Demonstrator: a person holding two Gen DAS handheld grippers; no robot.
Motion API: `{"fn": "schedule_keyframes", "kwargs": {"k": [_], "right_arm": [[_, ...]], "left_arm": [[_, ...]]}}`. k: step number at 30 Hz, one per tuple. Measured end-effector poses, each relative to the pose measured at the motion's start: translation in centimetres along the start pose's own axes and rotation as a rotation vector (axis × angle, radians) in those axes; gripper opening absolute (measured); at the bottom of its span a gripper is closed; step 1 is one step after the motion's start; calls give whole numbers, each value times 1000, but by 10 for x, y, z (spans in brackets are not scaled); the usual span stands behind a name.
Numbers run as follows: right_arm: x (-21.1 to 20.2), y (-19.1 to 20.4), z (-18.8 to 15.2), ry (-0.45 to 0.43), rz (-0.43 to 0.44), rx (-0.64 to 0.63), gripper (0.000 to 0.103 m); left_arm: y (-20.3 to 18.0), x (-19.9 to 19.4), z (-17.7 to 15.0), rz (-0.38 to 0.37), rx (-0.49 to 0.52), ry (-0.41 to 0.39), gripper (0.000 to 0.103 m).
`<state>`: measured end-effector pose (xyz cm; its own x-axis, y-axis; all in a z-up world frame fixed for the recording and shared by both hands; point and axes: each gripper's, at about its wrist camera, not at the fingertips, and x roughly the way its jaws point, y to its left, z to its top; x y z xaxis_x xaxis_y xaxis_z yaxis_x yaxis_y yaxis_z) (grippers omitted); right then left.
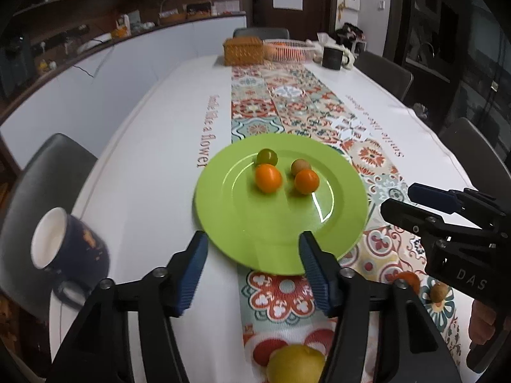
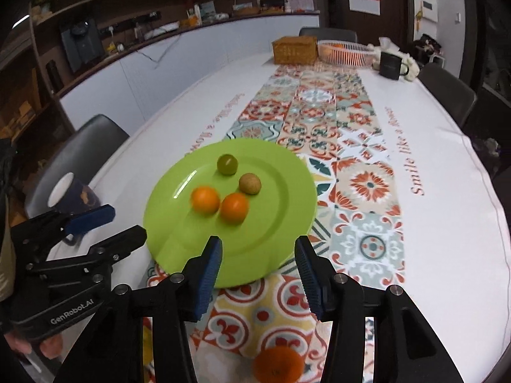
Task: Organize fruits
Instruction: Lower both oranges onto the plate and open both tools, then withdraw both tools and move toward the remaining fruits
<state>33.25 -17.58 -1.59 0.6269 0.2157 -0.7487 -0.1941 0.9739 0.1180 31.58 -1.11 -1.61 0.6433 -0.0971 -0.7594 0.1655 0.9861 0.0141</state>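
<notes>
With both my left gripper (image 1: 252,271) and right gripper (image 2: 258,274) parted and empty over the plate (image 1: 223,223), I'd drop straight onto the lemon (image 1: 295,364) and orange (image 2: 278,364) below, squeezing gently.

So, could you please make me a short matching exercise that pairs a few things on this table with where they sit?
Things:
1. Round green fruit
2. Yellow lemon
3. Dark blue mug
4. Woven brown box

Places:
A. far end of the table, beside the white basket
B. on the lime-green plate
C. left of the plate, on white cloth
D. on the patterned runner, nearer than the plate

Pairs: 1-B, 2-D, 3-C, 4-A
</notes>
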Motion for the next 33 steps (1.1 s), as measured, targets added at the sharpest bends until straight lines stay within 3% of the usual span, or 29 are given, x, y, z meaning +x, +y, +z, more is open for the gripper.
{"fn": "schedule_keyframes", "kwargs": {"k": [6,9,16,33], "right_arm": [[-38,9,-9,-61,12,-23,48],[-55,12,-14,-87,12,-20,57],[-93,21,-30,-134,26,-29,63],[-141,36,-78,-175,-7,-74,63]], "left_arm": [[-5,-36,-11,-4,-11,-45,66],[-8,-55,-16,-2,-13,-69,69],[-12,-96,-35,5,-18,-124,75],[-22,-145,-87,13,-20,-167,77]]}}
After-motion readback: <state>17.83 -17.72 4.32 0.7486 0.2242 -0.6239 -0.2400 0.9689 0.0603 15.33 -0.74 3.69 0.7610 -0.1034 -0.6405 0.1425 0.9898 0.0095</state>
